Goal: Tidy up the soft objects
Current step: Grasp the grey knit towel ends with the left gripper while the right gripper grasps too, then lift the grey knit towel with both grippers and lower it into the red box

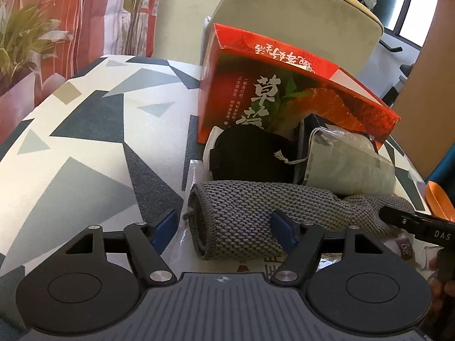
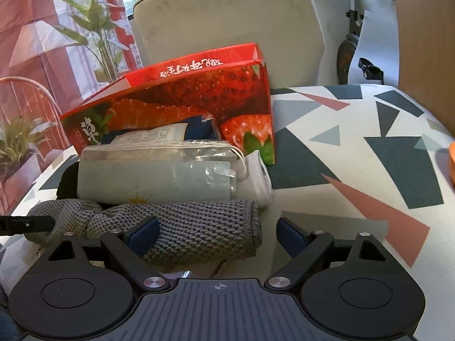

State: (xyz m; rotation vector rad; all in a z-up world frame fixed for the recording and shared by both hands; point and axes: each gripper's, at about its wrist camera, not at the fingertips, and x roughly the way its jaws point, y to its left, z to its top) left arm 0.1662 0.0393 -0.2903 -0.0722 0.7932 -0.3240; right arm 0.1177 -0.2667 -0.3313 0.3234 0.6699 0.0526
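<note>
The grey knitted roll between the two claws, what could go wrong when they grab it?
The grey knitted roll might unroll or sag if only its ends get pinched. It lies against the pale green pouch, so lifting it could drag that along. The left claw and right claw are open, close together, and might bump.

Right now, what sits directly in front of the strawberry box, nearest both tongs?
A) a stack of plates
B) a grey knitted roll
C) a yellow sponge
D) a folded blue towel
B: the grey knitted roll lies across the table nearest the cameras, with a black pouch and a pale grey bag between it and the strawberry box.
</note>
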